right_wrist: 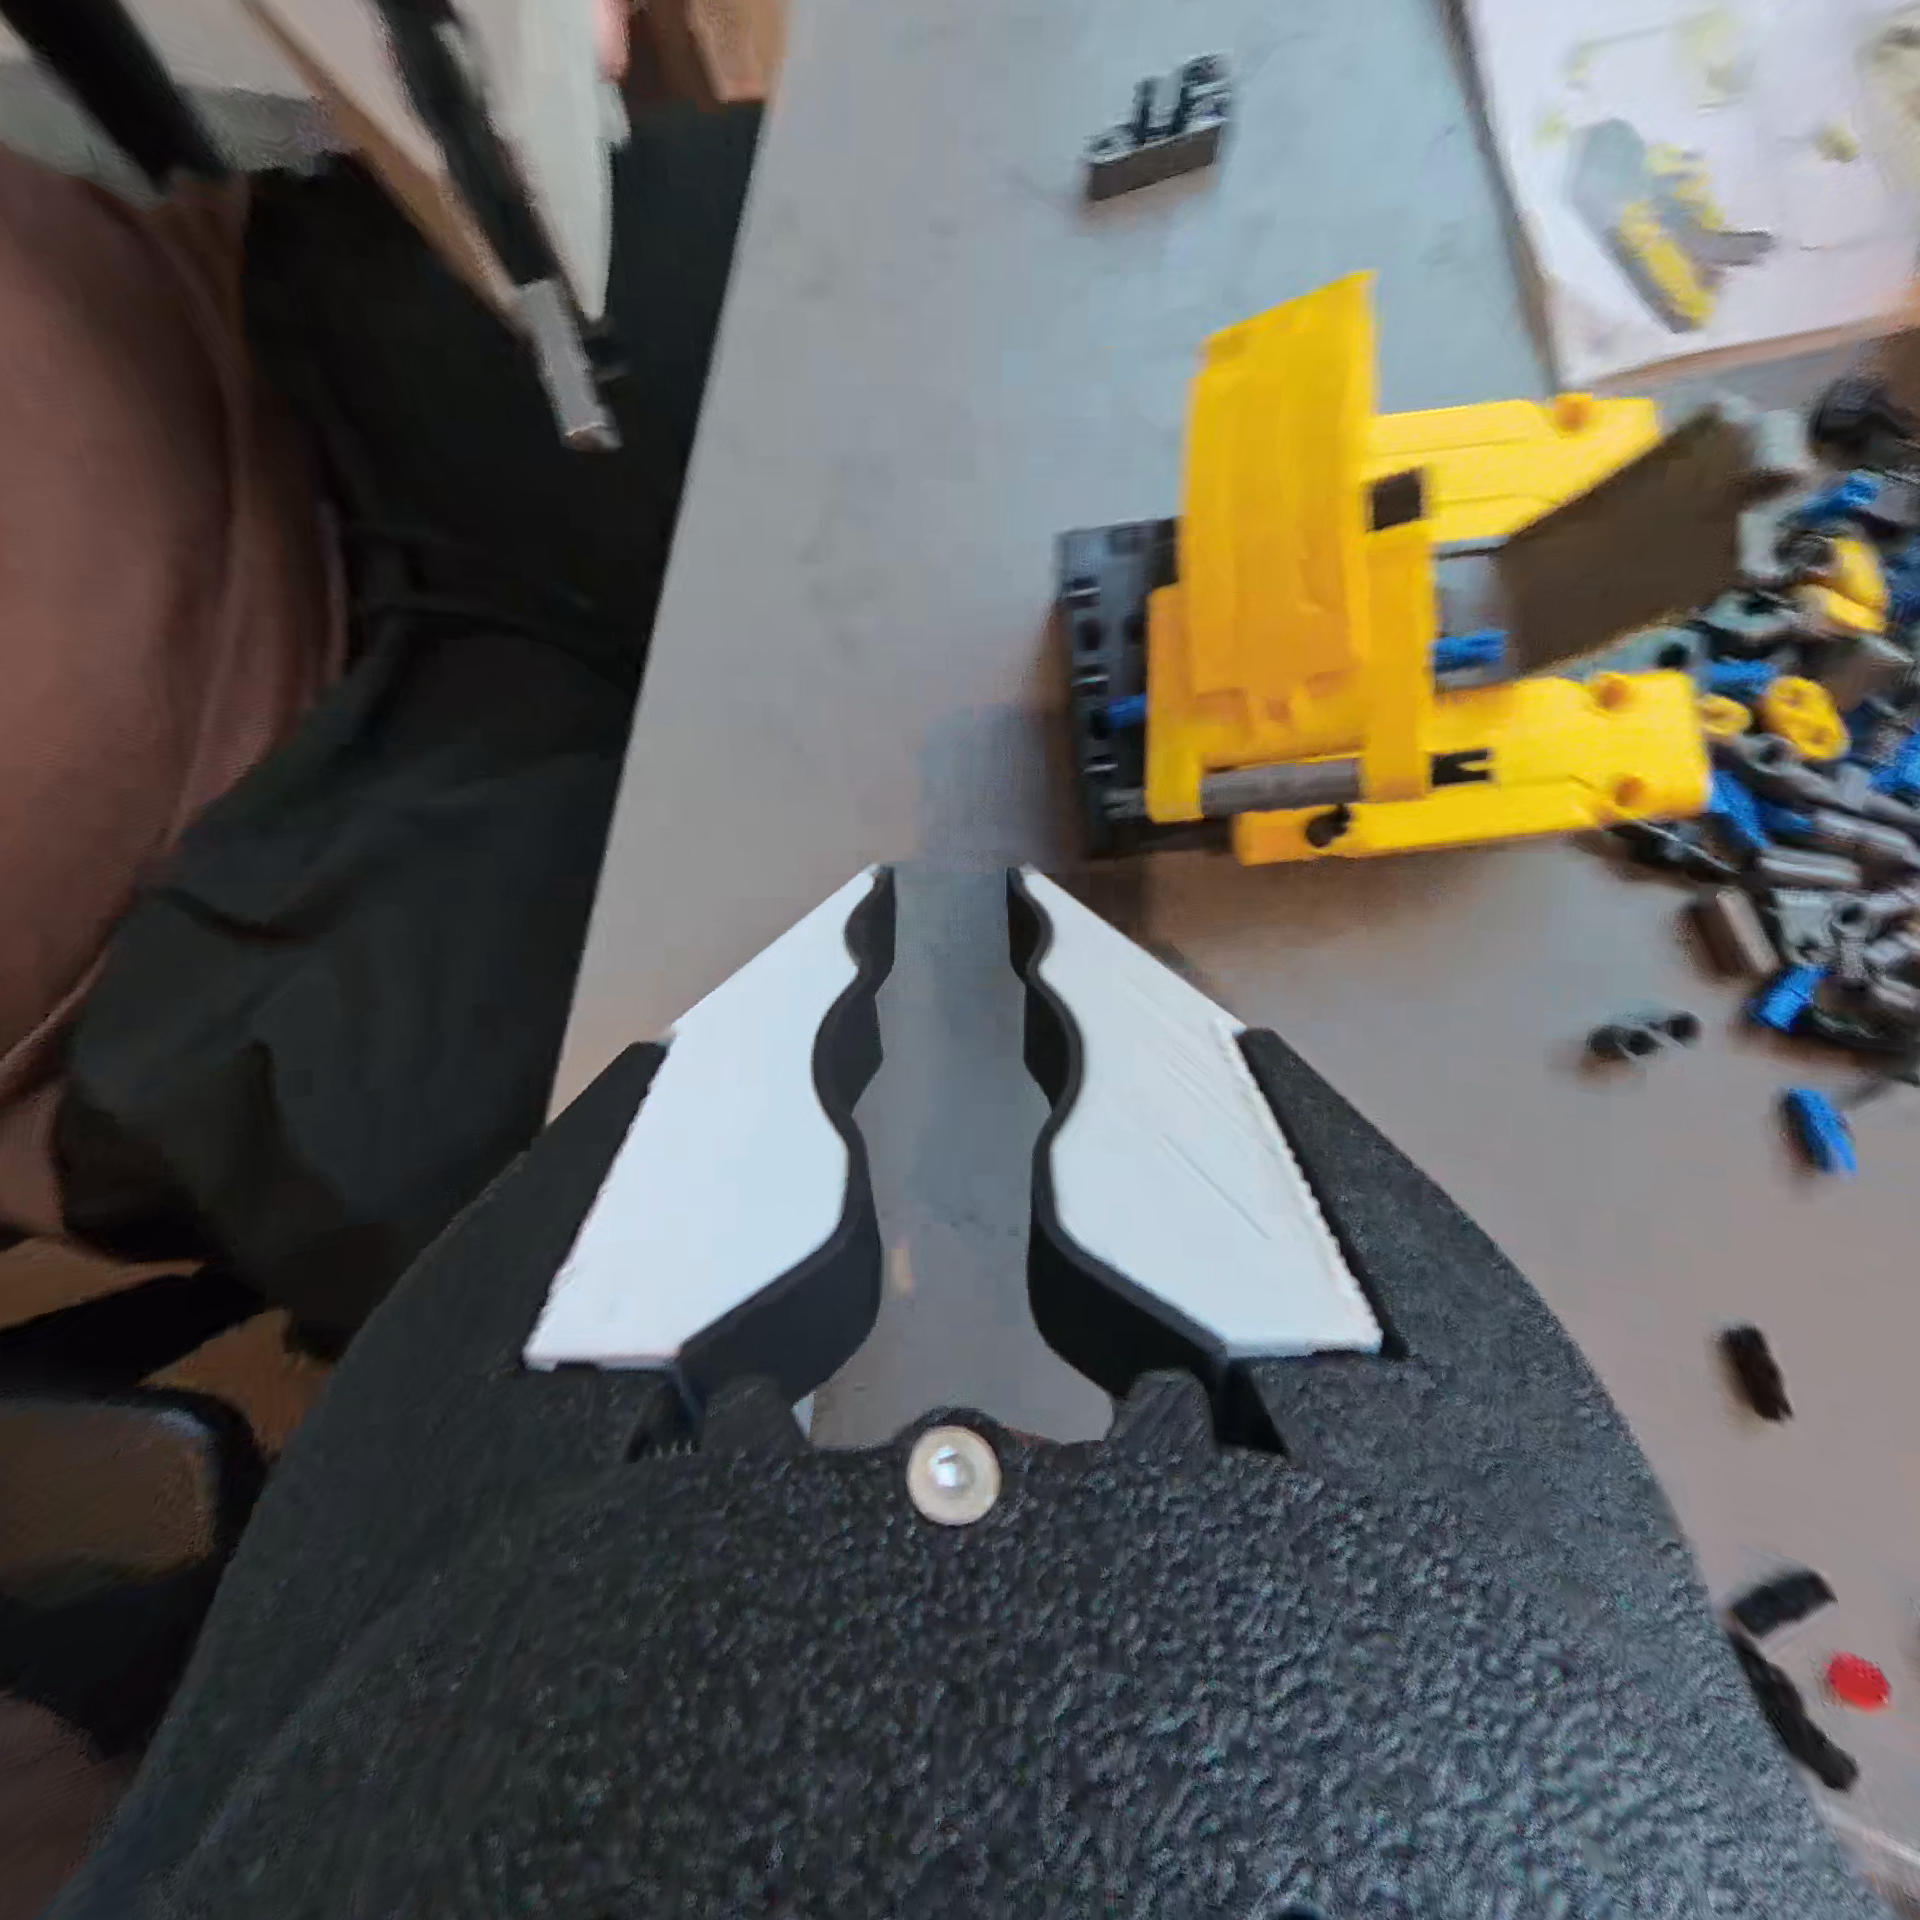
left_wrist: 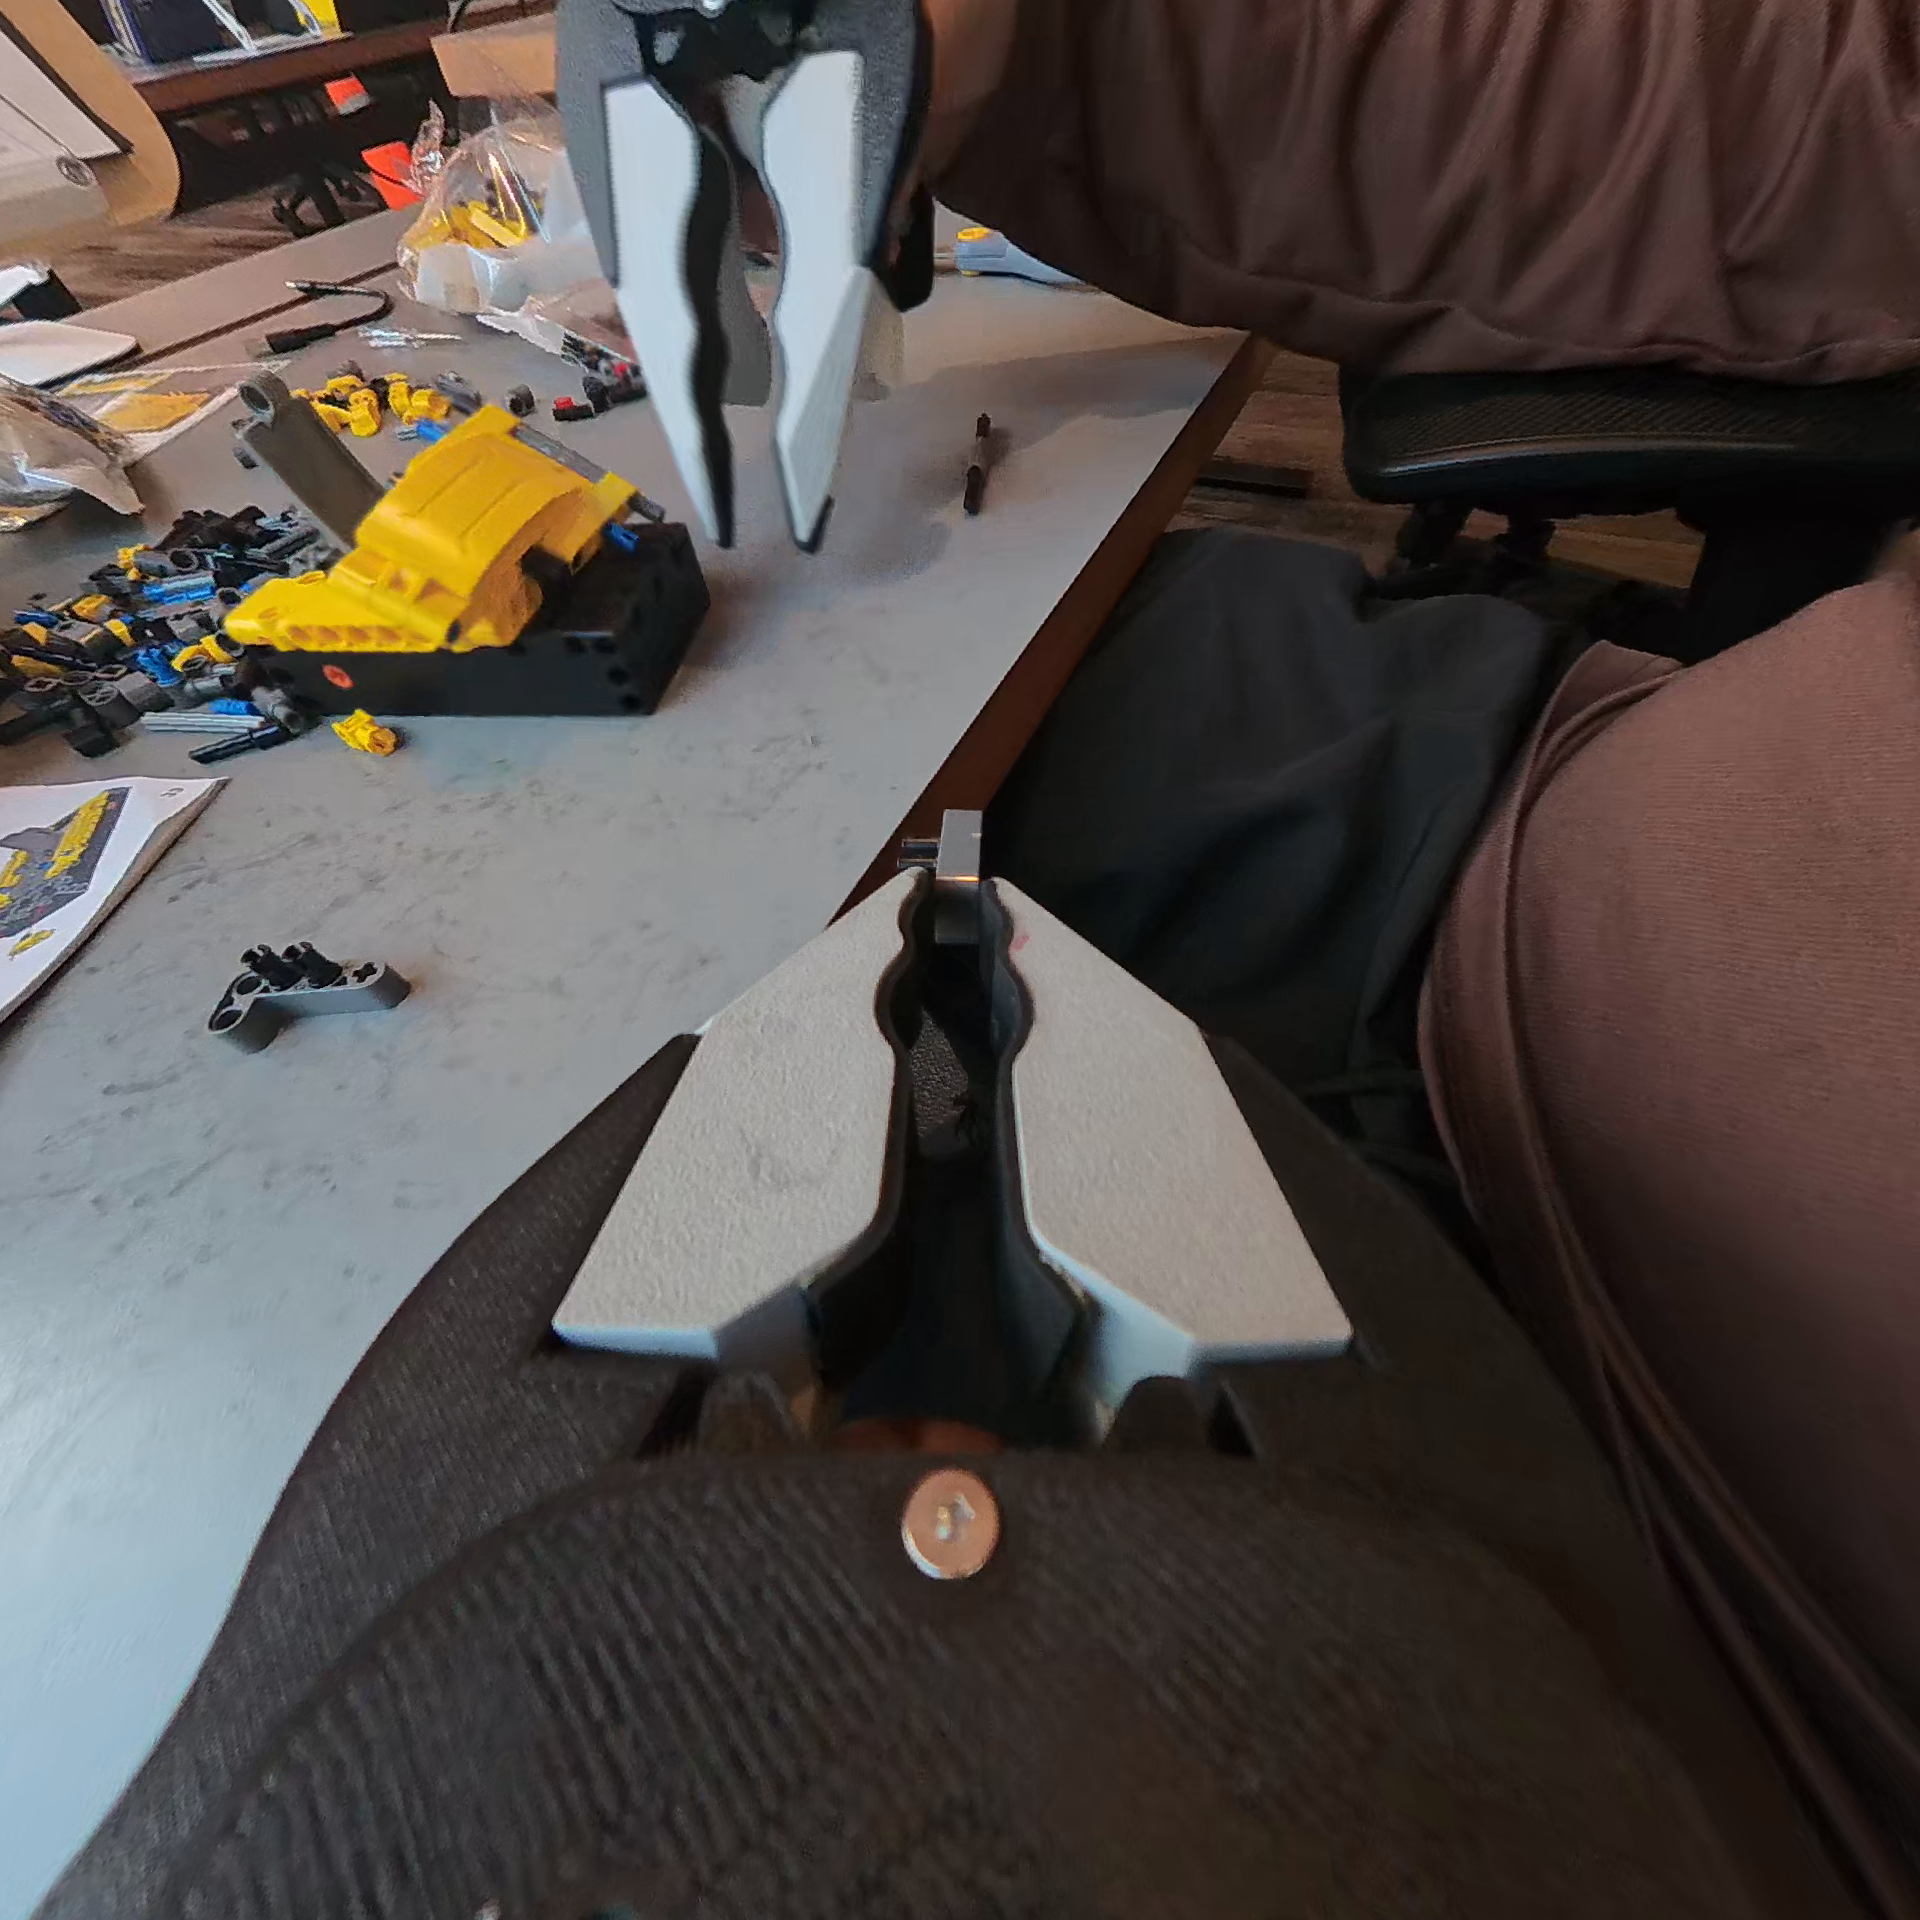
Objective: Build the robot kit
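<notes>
Left claw (left_wrist: 948, 883) clamped on a small grey piece (left_wrist: 956, 862), held upright off the surface (left_wrist: 623, 831) edge, above the lap. Right claw (right_wrist: 951, 883) parted, empty, hovering over the surface just beside the yellow model (right_wrist: 1351, 644), nearer it than the left. Beyond, loose parts (right_wrist: 1818, 831), booklet (right_wrist: 1662, 156).

office: desk (left_wrist: 623, 935), mesh chair (left_wrist: 1621, 436)

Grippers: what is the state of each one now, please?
Left gripper: shut on a small grey piece.
Right gripper: open, empty, above the grey table.
</notes>
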A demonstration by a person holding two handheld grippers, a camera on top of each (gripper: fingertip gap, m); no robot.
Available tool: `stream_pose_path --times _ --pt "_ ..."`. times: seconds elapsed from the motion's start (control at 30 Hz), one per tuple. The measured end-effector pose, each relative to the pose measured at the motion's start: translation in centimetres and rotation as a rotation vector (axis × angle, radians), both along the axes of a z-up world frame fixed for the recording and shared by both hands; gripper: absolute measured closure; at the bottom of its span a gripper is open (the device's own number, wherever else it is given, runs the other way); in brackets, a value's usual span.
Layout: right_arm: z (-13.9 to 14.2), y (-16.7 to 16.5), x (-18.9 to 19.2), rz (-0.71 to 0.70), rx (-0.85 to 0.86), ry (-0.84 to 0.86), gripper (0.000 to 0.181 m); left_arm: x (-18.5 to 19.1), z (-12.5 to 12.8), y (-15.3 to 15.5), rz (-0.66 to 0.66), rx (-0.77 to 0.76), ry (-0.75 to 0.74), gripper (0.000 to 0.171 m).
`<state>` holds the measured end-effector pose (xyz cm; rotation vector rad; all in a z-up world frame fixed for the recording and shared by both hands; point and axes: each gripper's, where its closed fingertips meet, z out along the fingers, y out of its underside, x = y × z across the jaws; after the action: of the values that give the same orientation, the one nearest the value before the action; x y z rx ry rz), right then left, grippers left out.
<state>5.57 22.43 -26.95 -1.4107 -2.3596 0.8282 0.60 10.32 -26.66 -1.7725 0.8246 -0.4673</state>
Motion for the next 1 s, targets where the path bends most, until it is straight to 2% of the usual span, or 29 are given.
stream_pose_path --times 0.1,0.2,0.27,0.37,0.43,0.5,0.6,0.63,0.67,0.77,1.0 --pt "-0.7 -0.4 0.7 0.042 0.087 -0.067 0.163 -0.2 0.1 0.0 0.006 0.001 -0.003 0.167" --pt "0.9 -0.2 0.1 0.013 0.103 -0.029 0.163 -0.3 0.2 -0.1 0.007 0.004 -0.004 0.167" --pt "2.8 0.3 -1.5 -0.044 0.12 0.068 0.162 -0.3 0.1 -0.1 0.006 0.004 -0.002 0.166" --pt "4.8 2.4 -4.1 -0.208 0.207 0.167 0.146 -0.2 0.1 0.0 0.005 0.002 0.001 0.166" --pt "5.5 2.4 -5.6 -0.276 0.198 0.209 0.146 -0.2 0.0 -0.1 0.004 0.002 0.003 0.166" --pt "5.1 1.9 -6.5 -0.298 0.198 0.195 0.147 -0.3 0.1 -0.1 0.007 0.007 0.006 0.167" --pt "3.4 2.7 -6.6 -0.332 0.311 0.117 0.138 -0.5 0.3 -0.1 0.014 0.016 0.004 0.167" --pt "3.0 2.8 -6.6 -0.331 0.34 0.099 0.138 -0.6 0.4 -0.2 0.018 0.02 0.004 0.167" --pt "2.9 2.5 -6.7 -0.316 0.342 0.1 0.147 -0.7 0.5 -0.2 0.023 0.026 0.004 0.167" --pt "2.9 2.0 -6.5 -0.273 0.37 0.086 0.147 -1.1 0.8 -0.2 0.036 0.034 -0.003 0.167" --pt "3.9 0.6 -4.1 -0.166 0.198 0.054 0.147 -1.3 0.7 -0.3 0.042 0.033 0.001 0.167"
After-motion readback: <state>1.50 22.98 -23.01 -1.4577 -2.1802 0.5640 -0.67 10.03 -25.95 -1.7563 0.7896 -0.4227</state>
